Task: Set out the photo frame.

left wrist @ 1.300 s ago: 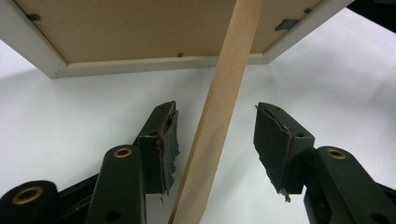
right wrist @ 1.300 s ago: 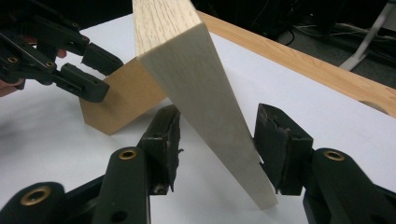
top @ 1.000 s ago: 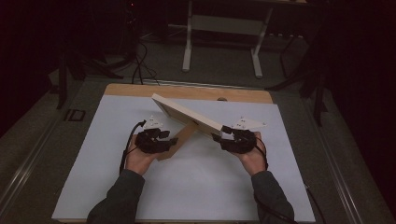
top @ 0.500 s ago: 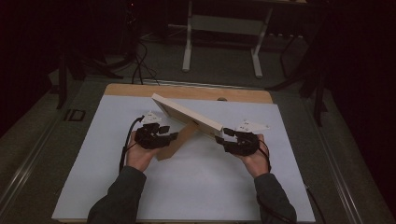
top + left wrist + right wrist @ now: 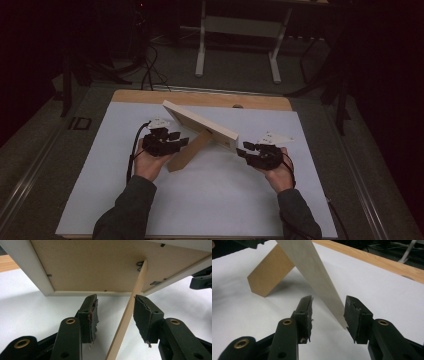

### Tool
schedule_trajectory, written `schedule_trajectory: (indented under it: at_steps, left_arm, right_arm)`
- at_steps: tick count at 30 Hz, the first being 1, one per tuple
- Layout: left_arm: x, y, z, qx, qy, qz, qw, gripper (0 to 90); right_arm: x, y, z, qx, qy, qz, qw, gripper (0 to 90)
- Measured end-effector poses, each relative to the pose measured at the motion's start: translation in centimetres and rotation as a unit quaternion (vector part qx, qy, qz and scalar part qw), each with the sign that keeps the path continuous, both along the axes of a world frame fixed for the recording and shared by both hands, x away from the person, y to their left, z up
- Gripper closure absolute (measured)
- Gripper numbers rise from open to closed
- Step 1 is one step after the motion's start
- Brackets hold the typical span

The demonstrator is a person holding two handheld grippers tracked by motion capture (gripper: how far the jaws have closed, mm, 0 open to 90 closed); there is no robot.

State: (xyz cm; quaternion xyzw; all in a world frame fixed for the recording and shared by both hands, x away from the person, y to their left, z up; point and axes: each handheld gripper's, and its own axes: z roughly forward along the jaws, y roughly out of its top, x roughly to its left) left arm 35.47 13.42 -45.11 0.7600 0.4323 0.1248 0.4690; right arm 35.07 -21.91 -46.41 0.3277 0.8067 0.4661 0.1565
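The left gripper (image 5: pixel 172 142) sits at nine o'clock of the frame (image 5: pixel 200 125), its jaws partly apart and just closing around the stand (image 5: pixel 127 315), pads not yet pressing. The frame stands tilted mid-table (image 5: pixel 100 200). At three o'clock, the right gripper (image 5: pixel 245 149) straddles the frame's edge, jaws closing, one pad near it.

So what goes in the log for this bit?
frame: tilted, on stand | left gripper: open, closing round stand | right gripper: open, closing round frame edge | mat: white
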Motion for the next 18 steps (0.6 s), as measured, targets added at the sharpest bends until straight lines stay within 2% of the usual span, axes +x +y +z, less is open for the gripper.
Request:
schedule_trajectory:
  at_steps: [9, 12, 16, 18]
  left_arm:
    - [0.38, -0.15, 0.44, -0.009, 0.005, 0.016, 0.9998, 55.4]
    - [0.43, -0.28, 0.65, -0.012, 0.002, 0.018, 0.9998, 55.4]
    - [0.53, -0.38, 0.86, -0.022, -0.002, 0.025, 0.9994, 56.3]
    - [0.64, -0.42, 0.93, -0.024, -0.003, 0.029, 0.9993, 57.8]
  right_arm:
    - [0.48, -0.62, -0.34, 0.006, 0.014, -0.022, 0.9996, 60.9]
    - [0.55, -0.52, -0.22, 0.004, 0.012, -0.029, 0.9995, 66.9]
    - [0.63, -0.08, -0.02, -0.008, 0.004, -0.044, 0.9990, 80.1]
    - [0.75, 0.06, 0.06, -0.005, 0.000, -0.046, 0.9989, 85.7]
